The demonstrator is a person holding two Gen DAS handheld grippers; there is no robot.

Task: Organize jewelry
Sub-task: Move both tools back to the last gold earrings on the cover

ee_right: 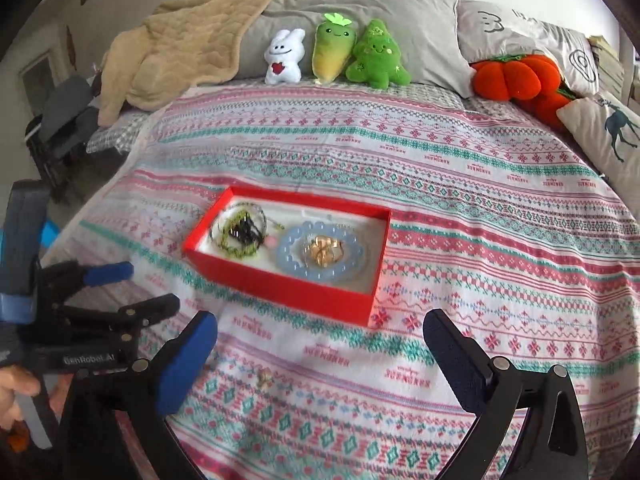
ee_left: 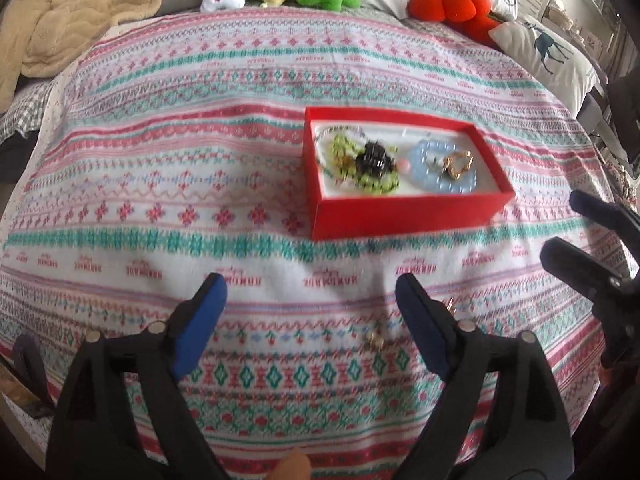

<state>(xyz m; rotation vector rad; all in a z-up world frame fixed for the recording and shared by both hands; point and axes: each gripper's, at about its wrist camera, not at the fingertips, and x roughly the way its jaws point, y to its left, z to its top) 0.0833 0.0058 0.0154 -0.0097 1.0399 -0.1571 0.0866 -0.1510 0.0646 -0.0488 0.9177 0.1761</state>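
Red box [ee_left: 404,216] on the bed already holds bracelets, both grippers, left gripper [ee_left: 308,312] and right gripper [ee_right: 320,344], gape empty, and next likely needs pinching the small gold piece [ee_left: 374,340] lying loose nearby.

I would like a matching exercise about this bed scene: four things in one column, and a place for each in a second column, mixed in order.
Things:
1. pale blue bead bracelet
2. small gold piece
3. white bunny plush
4. beige blanket

Places:
A. on the patterned bedspread, outside the box
B. inside the red box
C. heaped on the pillows, left of the plush toys
D. beside the carrot plush, at the head of the bed

Pairs: 1-B, 2-A, 3-D, 4-C
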